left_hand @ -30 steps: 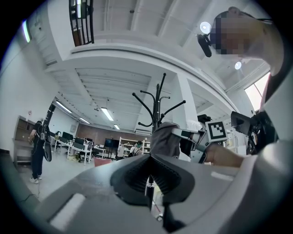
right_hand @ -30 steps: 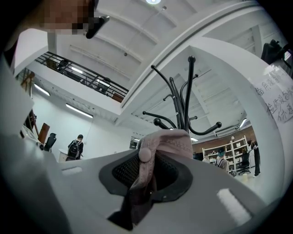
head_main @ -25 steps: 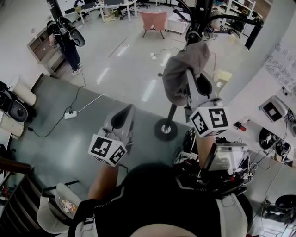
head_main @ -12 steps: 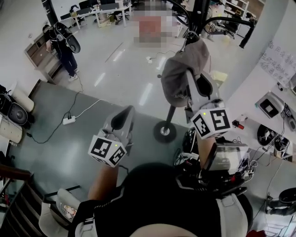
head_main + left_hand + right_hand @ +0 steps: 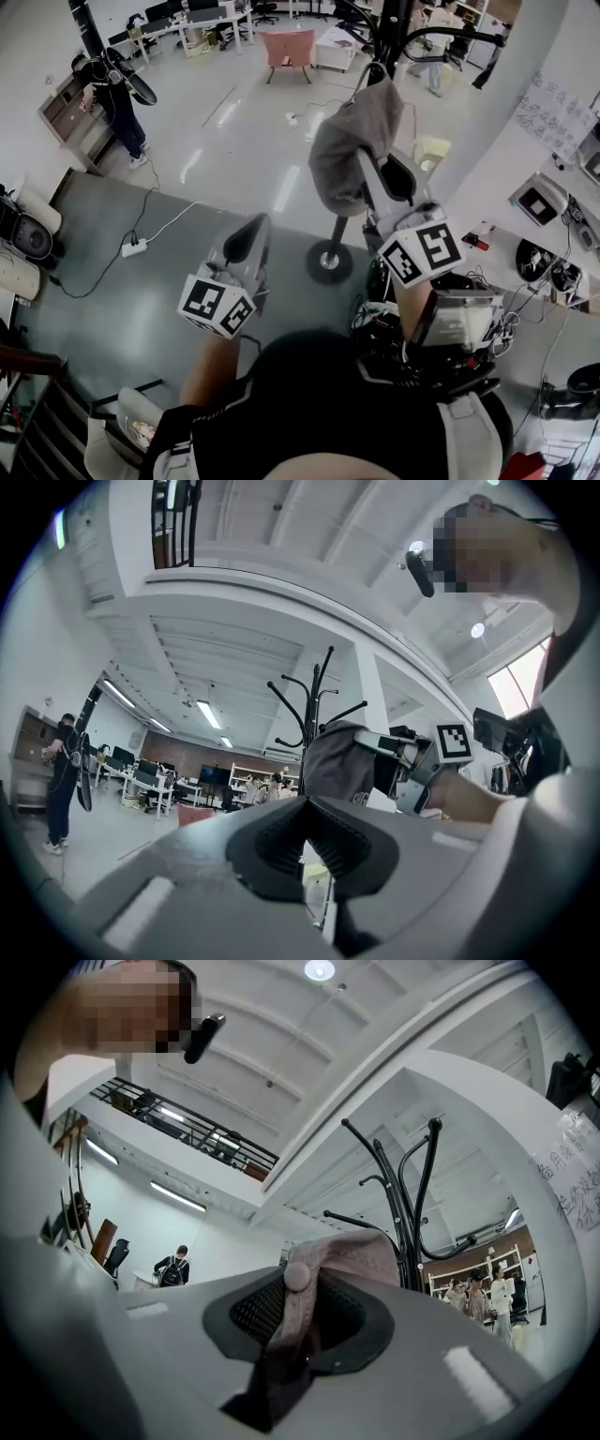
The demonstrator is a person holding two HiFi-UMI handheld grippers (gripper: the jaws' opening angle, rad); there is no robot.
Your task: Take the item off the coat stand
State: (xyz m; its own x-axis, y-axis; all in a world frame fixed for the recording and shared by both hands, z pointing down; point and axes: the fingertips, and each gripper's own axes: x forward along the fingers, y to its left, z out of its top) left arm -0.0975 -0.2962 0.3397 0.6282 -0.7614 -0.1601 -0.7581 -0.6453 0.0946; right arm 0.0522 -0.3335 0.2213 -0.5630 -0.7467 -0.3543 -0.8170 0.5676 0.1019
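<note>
We see the right gripper (image 5: 366, 167) in the middle right of the head view. Its fingers (image 5: 251, 1314) are clamped on a grey-pink cap (image 5: 349, 141), and the cloth is squeezed between the two dark pads. In the right gripper view the cap (image 5: 349, 1255) rises out of the fingers with its top button turned to the camera, and a dark fold of it hangs down in the gap under the pads. The cap is up in the air, just beside the black coat stand (image 5: 394, 26). The pole of the stand goes up to the top edge of the frame and its round base stands on the floor (image 5: 234, 141) below the cap. We cannot tell if the cap touches a hook or is free of it. The left gripper (image 5: 251, 228) is lower, in the middle left of the frame and well apart from the cap. Its fingers (image 5: 272, 841) are together at the tips and nothing is between them. Far behind, a pink chair (image 5: 289, 45) stands at the top of the frame, and a person (image 5: 114, 94) stands in the upper left.
</note>
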